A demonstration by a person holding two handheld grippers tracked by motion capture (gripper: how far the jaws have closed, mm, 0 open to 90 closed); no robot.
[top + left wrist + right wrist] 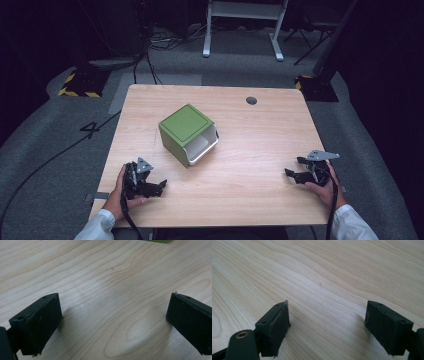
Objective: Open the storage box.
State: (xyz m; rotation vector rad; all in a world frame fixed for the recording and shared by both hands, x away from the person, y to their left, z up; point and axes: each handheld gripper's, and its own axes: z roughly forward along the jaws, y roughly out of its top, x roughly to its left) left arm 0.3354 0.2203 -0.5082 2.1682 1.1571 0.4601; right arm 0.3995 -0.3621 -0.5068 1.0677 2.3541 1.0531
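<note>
Green cube-shaped box (186, 131) with a white open drawer facing right-front, mid light wooden worktop (260, 150). Left tongs (159, 186) and right tongs (292, 167) rest spread, empty. Drawer interior indistinct.

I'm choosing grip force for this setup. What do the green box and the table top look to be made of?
Green box: smooth matte green shell with a white inner part at the open side; probably plastic, judging by its even colour and rounded edges, though painted metal is possible. Table top: light wood or wood-look laminate, with clear grain lines and a low sheen.
</note>
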